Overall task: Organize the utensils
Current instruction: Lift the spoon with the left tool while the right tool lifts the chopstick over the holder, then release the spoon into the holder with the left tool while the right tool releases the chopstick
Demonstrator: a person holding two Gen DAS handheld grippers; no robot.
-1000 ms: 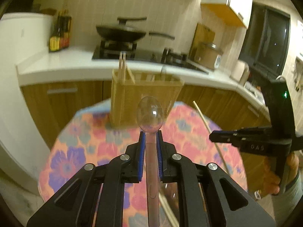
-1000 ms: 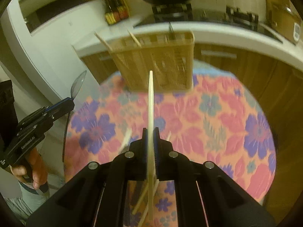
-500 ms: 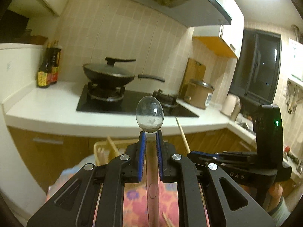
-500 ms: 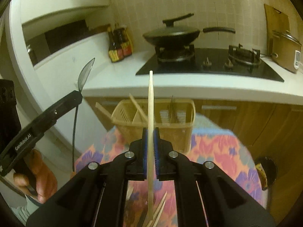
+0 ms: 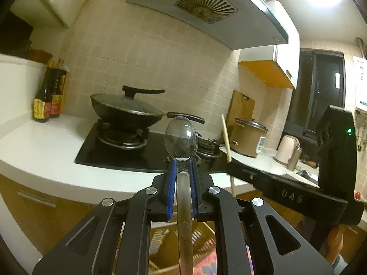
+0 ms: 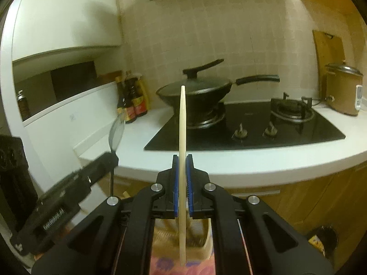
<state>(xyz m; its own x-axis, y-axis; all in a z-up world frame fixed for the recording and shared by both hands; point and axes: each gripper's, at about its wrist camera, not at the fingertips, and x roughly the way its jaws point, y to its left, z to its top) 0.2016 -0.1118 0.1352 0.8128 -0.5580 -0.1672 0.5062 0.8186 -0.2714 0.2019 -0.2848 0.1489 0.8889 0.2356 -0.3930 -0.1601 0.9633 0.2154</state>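
My left gripper (image 5: 182, 163) is shut on the handle of a clear plastic spoon (image 5: 181, 138), whose bowl stands up past the blue pads. My right gripper (image 6: 182, 158) is shut on a pale wooden chopstick (image 6: 182, 119) held upright. Each gripper shows in the other's view: the right gripper (image 5: 231, 166) with its chopstick (image 5: 226, 137) on the right, the left gripper (image 6: 112, 158) with the spoon (image 6: 117, 133) on the left. The wicker utensil basket (image 6: 199, 233) lies low behind my fingers, partly hidden, also glimpsed as slats (image 5: 204, 240) under the left gripper.
Ahead is a white counter (image 5: 41, 146) with a black hob (image 6: 275, 128), a lidded wok (image 6: 195, 91), sauce bottles (image 5: 49, 96), a rice cooker (image 6: 343, 91) and a kettle (image 5: 286, 149). The floral tablecloth (image 6: 165, 264) shows at the bottom edge. A hand (image 5: 333, 245) grips the right tool.
Both grippers have risen and tilted up with the spoon and the chopstick still held. The basket and floral table have dropped from mid-frame to the bottom edge, and the counter and hob now fill the views.
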